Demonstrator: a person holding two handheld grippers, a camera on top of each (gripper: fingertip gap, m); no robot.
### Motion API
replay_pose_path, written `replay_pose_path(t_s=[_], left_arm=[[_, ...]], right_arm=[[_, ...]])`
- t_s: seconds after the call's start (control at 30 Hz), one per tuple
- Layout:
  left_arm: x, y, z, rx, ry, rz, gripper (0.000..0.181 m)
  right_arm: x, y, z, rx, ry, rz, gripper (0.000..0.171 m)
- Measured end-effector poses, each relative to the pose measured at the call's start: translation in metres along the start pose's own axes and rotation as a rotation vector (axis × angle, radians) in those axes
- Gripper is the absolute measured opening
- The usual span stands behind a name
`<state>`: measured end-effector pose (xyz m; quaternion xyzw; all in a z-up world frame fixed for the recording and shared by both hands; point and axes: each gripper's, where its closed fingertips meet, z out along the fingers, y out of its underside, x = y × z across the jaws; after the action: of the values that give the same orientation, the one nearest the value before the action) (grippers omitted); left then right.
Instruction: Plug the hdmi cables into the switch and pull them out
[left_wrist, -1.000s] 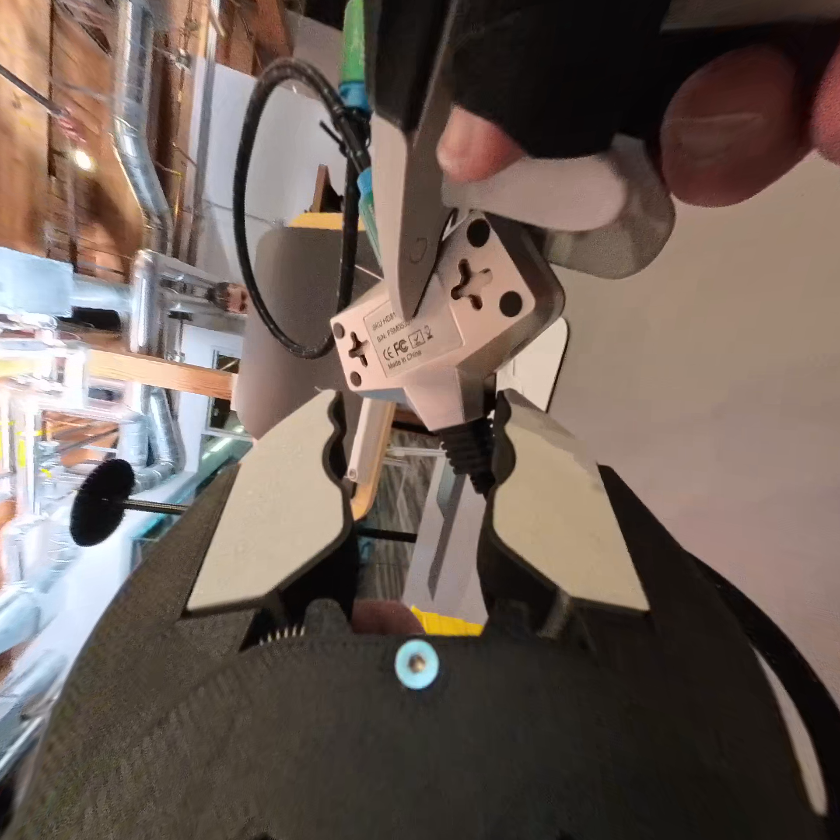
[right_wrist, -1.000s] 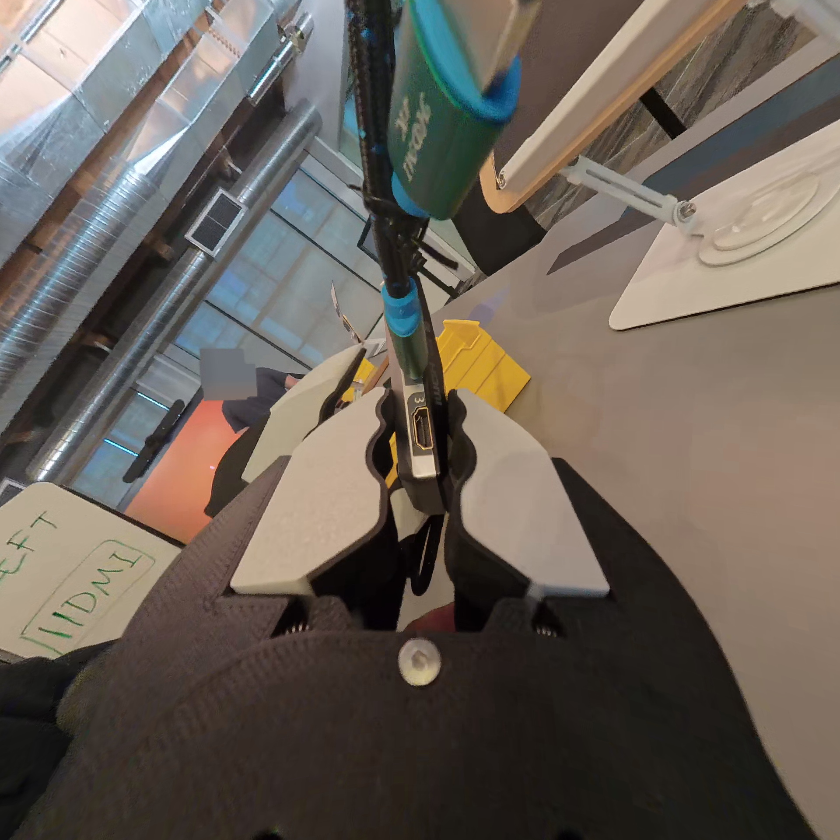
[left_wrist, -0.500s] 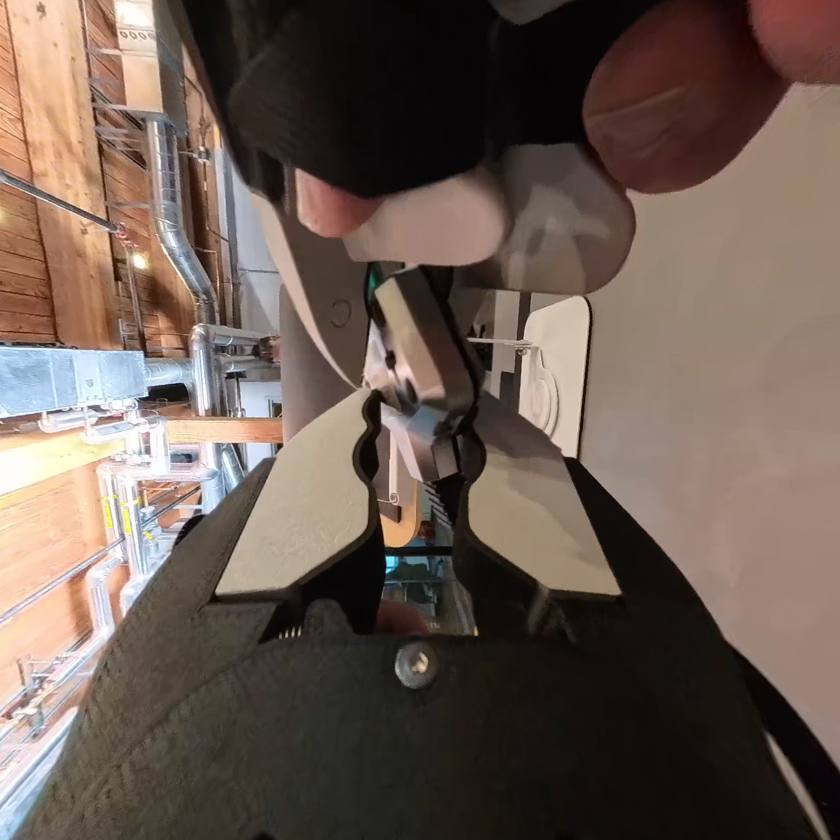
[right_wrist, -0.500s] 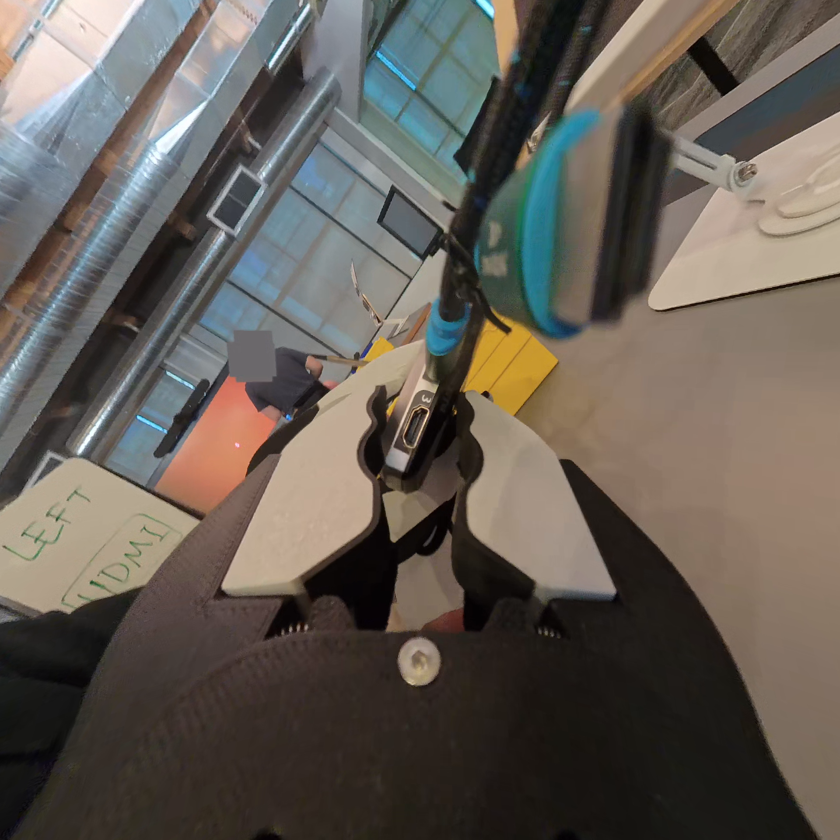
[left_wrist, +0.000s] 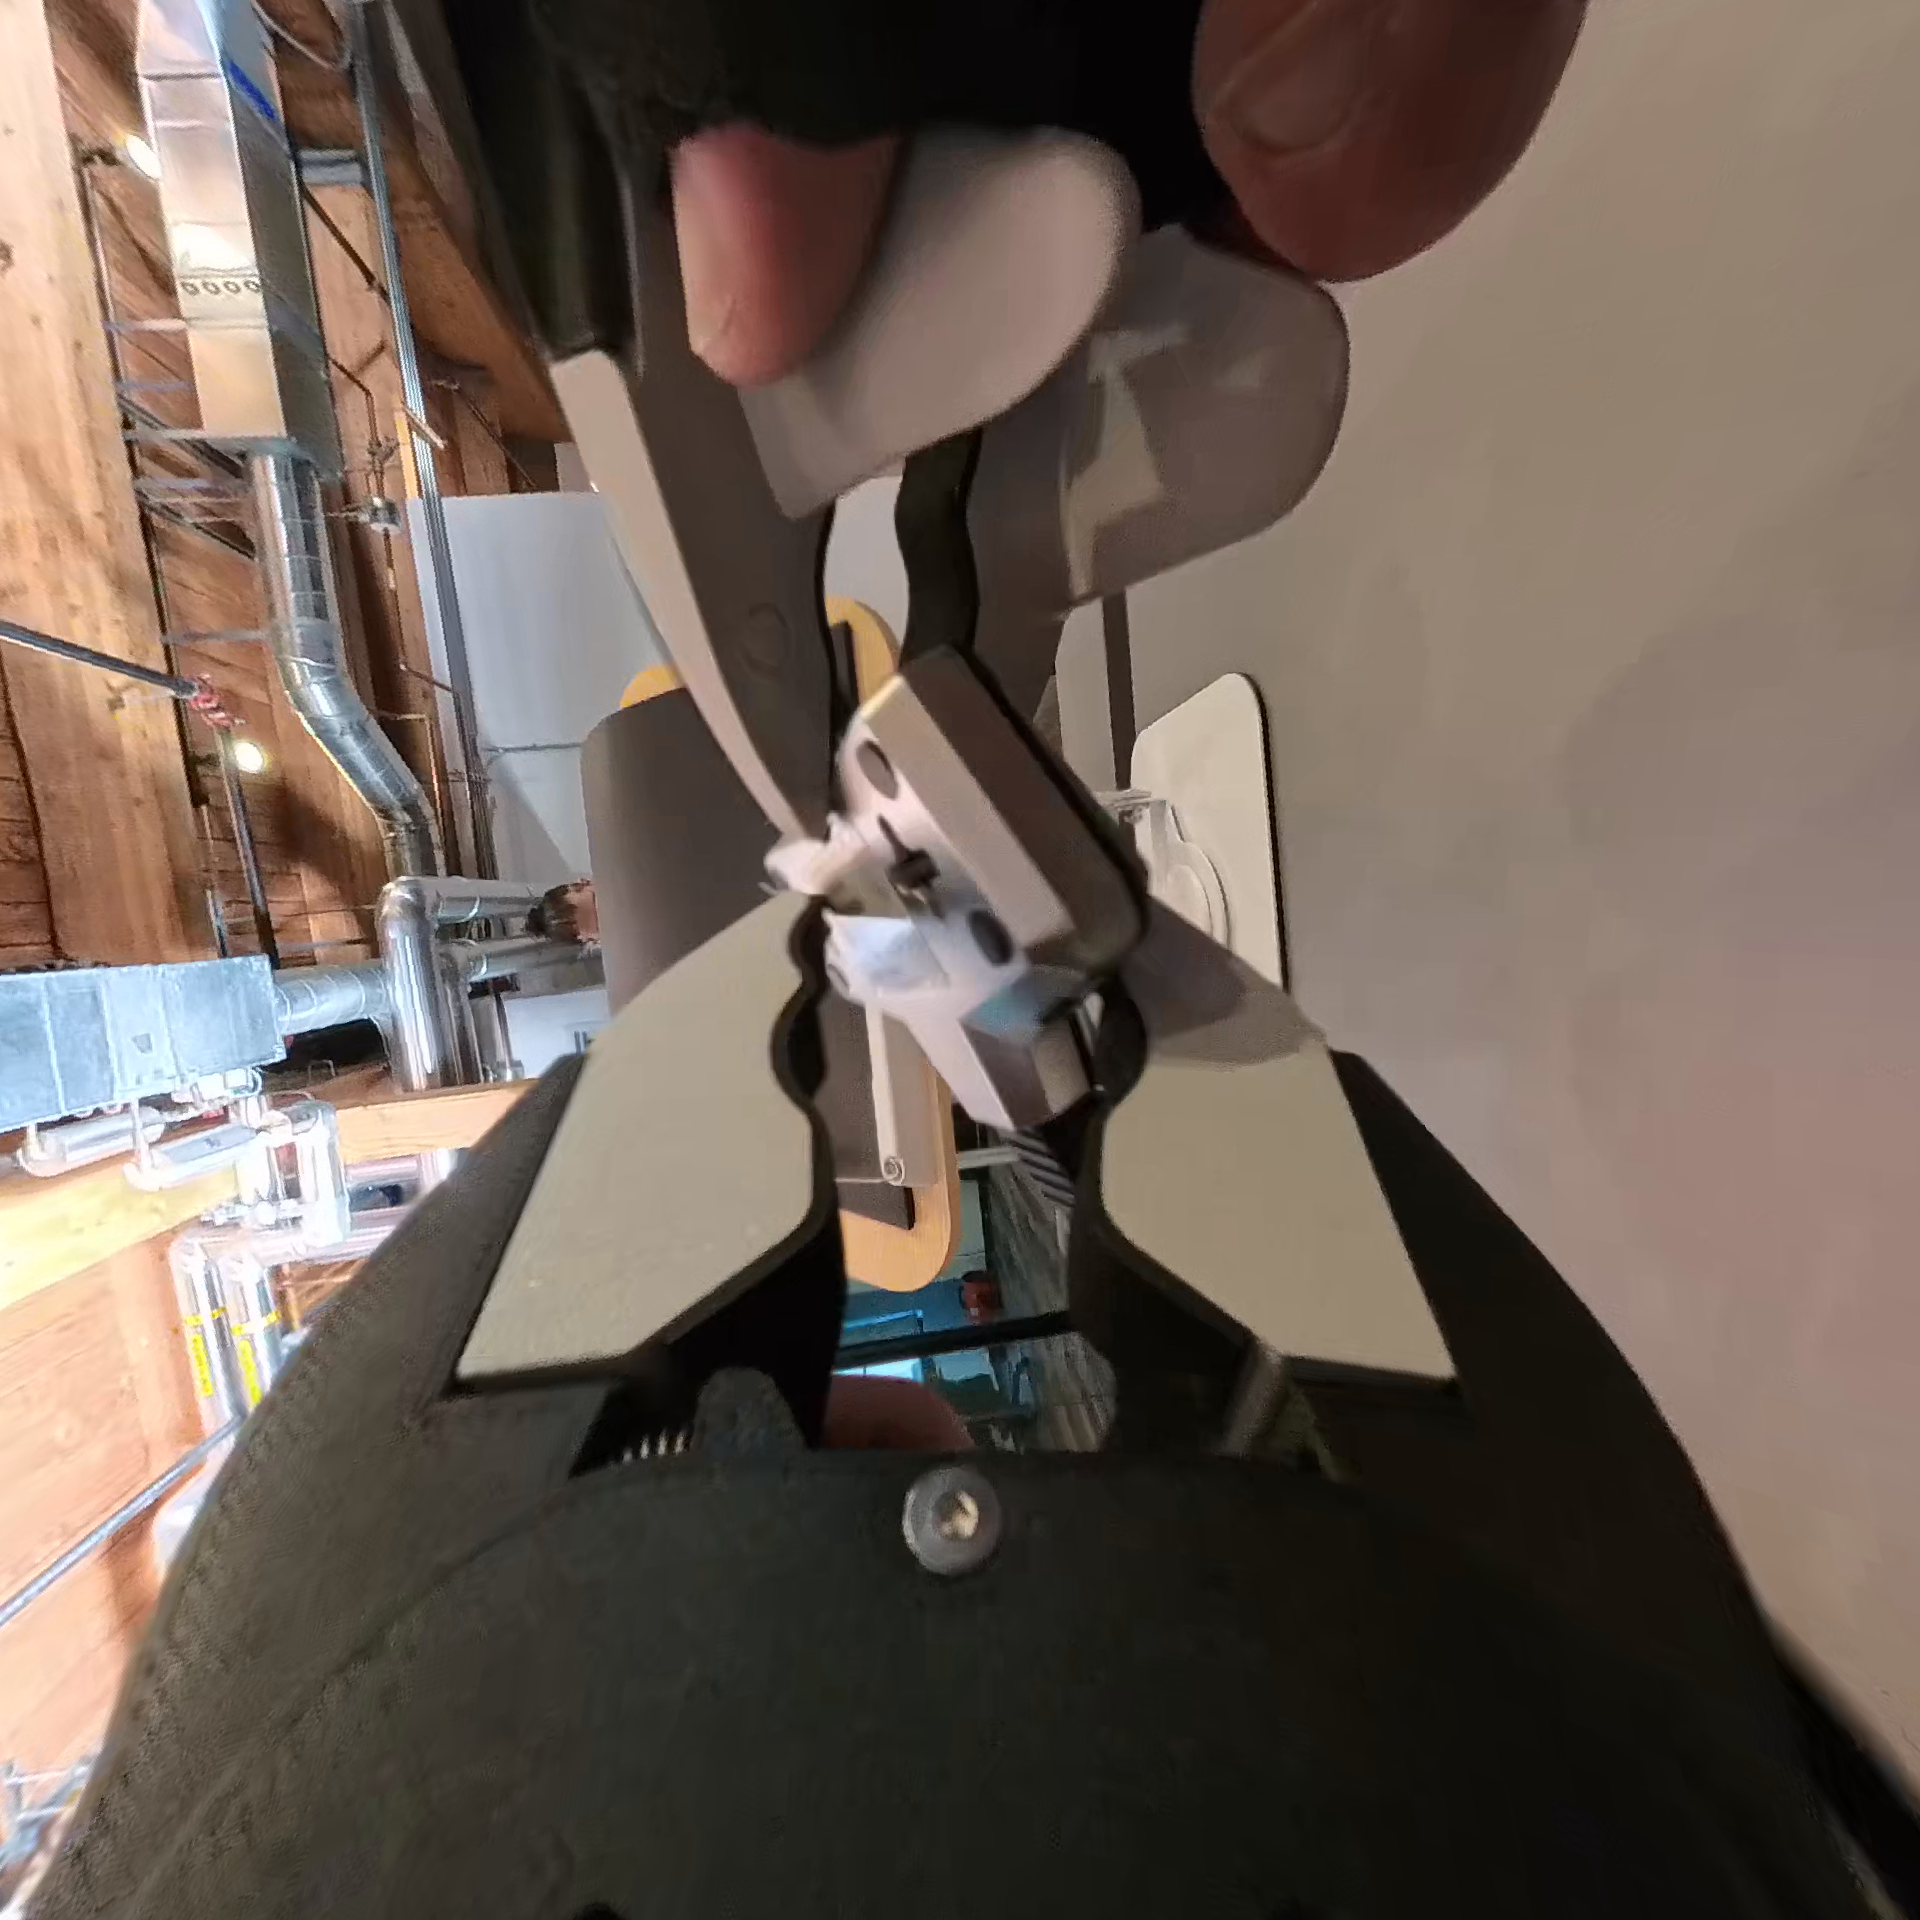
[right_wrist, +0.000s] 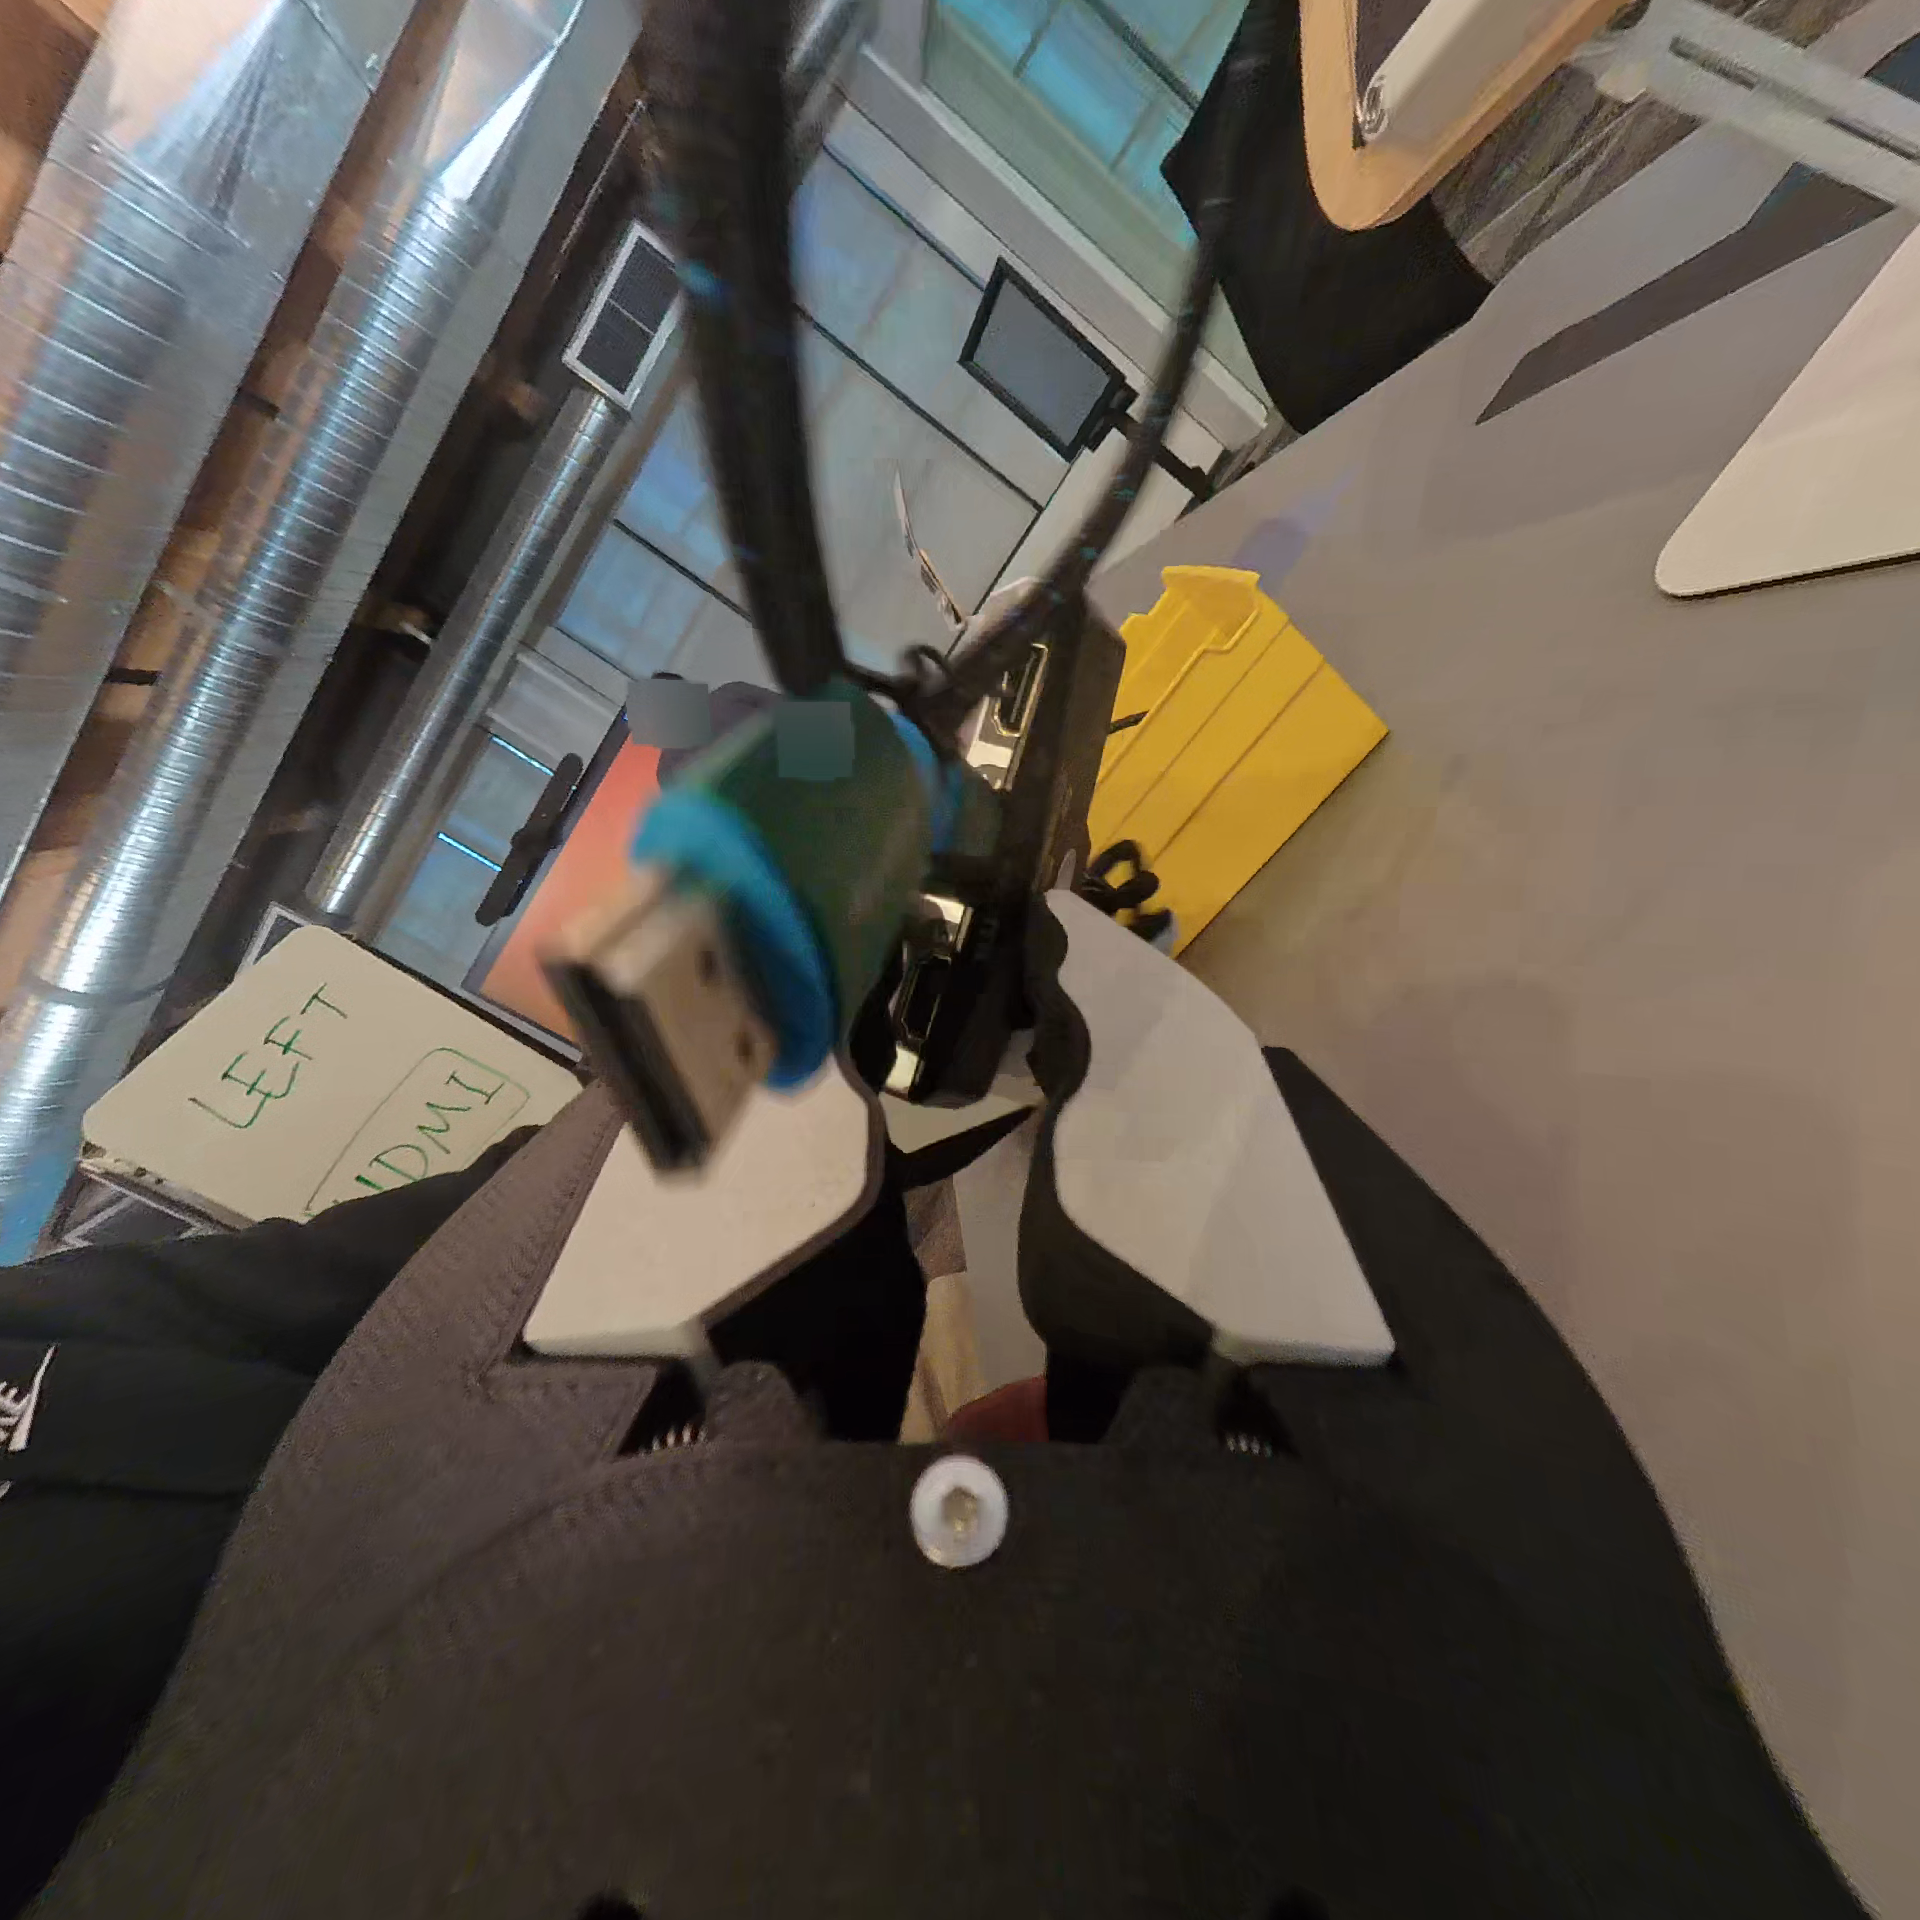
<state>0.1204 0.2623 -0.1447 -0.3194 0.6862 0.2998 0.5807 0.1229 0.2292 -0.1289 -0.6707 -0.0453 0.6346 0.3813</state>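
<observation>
I see one switch (left_wrist: 977, 821), a flat silver box, held in the air between my two tongs; in the left wrist view its long axis runs from upper left to lower right, and the face with the round holes is turned to the left. Its lower, narrower end sits between the tips of my left gripper (left_wrist: 961, 977), whose fingers stand narrow and press it from both sides. The right gripper (right_wrist: 961, 997) comes at it from the opposite end and is also clamped on it; a gloved hand (left_wrist: 1351, 125) works that tool. From the right wrist view the switch is edge-on, its long axis running up and away from me, and I count two empty ports along the edge that faces me.

One loose HDMI plug (right_wrist: 665, 1029) hangs just in front of the right fingers, seated in nothing; its metal tip points down and left, toward the camera, and its green body with a blue collar trails up and right. Two black braided cables (right_wrist: 727, 312) rise from that area out of the top of the frame. Some blue and green lies just behind the plug, against the switch, too blurred for me to say what it is.

The grey table (right_wrist: 1558, 935) lies below; on it stand one yellow bin (right_wrist: 1236, 727) and one white plate (right_wrist: 1818, 468), well apart; one whiteboard (right_wrist: 312, 1070) with green writing lies at the left.
</observation>
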Motion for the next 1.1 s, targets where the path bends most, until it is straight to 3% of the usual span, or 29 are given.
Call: replay_pose_path(t_s=[0.03,0.17,0.23,0.3,0.4,0.5,0.6,0.7,0.83,0.97,1.1], left_arm=[[0.0,-0.001,0.001,-0.013,0.01,-0.005,0.057],[-0.004,0.004,0.002,-0.031,-0.01,0.042,0.032],[0.0,0.005,0.002,-0.031,0.017,0.032,0.029],[0.001,0.008,0.002,-0.051,0.048,0.026,0.027],[0.005,0.019,0.002,-0.089,0.104,0.023,0.027],[0.008,0.027,0.001,-0.086,0.144,0.018,0.027],[0.011,0.031,-0.001,-0.09,0.184,0.025,0.027],[0.014,0.029,-0.002,-0.09,0.208,0.039,0.027],[0.015,0.022,-0.006,-0.083,0.239,0.059,0.027],[0.01,0.017,-0.013,-0.087,0.251,0.083,0.027],[0.013,0.018,-0.019,-0.082,0.286,0.115,0.027]], right_arm=[[-0.001,0.001,0.002,-0.004,0.005,-0.002,0.021],[-0.001,0.0,0.002,-0.002,-0.01,0.029,0.023],[0.001,0.005,0.002,-0.033,0.013,-0.003,0.029],[0.004,0.012,0.0,-0.082,0.065,-0.064,0.045],[0.008,0.028,-0.014,-0.177,0.145,-0.163,0.043],[0.009,0.043,-0.035,-0.281,0.245,-0.367,0.033],[0.006,0.035,-0.052,-0.312,0.429,-0.797,0.019],[0.0,0.014,-0.052,-0.354,0.641,-1.285,0.021],[0.0,0.001,-0.031,-0.459,0.758,-1.753,0.024],[0.012,0.007,-0.011,-0.583,0.728,-1.996,0.023],[0.012,0.008,0.002,-0.609,0.661,-2.076,0.017]])
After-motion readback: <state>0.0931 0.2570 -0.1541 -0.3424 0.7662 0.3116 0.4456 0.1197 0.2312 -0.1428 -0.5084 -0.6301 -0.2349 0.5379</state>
